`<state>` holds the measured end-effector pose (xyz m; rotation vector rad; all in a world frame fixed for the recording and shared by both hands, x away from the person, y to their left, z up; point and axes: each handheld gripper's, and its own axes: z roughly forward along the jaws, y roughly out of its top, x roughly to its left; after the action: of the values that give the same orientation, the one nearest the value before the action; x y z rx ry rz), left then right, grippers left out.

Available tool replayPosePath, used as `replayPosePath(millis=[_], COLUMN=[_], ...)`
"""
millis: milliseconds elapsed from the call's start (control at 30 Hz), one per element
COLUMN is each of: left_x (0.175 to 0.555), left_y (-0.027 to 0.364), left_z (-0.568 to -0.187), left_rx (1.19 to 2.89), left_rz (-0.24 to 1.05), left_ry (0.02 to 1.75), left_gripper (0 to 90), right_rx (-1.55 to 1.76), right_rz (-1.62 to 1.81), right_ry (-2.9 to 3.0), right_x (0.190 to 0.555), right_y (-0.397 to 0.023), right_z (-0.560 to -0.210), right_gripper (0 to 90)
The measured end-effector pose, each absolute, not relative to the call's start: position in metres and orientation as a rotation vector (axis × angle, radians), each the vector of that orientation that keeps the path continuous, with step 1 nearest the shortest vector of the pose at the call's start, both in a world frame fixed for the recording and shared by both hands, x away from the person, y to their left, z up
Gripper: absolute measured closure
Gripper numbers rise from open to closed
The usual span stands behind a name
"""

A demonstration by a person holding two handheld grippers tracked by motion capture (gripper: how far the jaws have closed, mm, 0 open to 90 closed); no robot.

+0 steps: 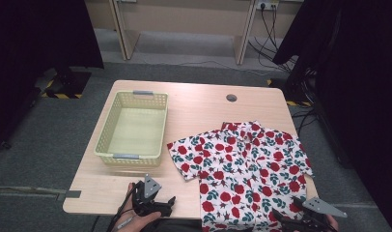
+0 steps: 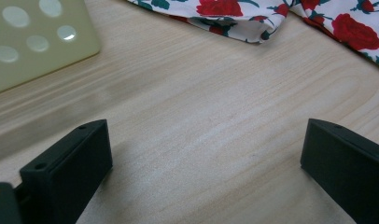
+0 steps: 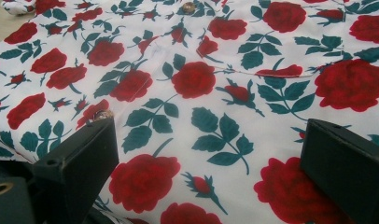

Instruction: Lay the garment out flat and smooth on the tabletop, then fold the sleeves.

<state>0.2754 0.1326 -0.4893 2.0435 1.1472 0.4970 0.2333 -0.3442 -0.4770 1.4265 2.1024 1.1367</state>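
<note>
Right now my right gripper (image 1: 300, 221) sits wide open, empty, over the rose shirt's (image 1: 242, 164) near hem, so it's nearer. Left gripper (image 1: 158, 205), also open and empty, rests on bare table (image 1: 203, 104); shirt lies to its right, collar pointing away.

My left gripper (image 1: 171, 202) is a black block body topped by a grey three-cornered plate; a thin cable trails from it across my hand toward the bottom edge of the high view. My right gripper (image 1: 280, 216) carries the same grey plate over black hardware. In the left gripper view, both jaws are matte black rectangular slabs with small round screw holes in their top faces. The right gripper view shows identical black jaws, plus a brass-coloured fitting at lower left.
</note>
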Motion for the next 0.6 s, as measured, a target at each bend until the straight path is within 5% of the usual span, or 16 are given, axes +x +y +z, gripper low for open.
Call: replayPosePath(millis=[600], left_x=[0.2718], left_y=[0.1308], left_z=[-0.4878], left_rx=[2.015], left_rz=[0.506], left_ry=[1.154], left_gripper=[2.7], right_rx=[1.405], right_rz=[1.145], right_ry=[2.089], right_x=[0.2323], right_y=[-0.3435], right_z=[-0.474], right_gripper=[4.6])
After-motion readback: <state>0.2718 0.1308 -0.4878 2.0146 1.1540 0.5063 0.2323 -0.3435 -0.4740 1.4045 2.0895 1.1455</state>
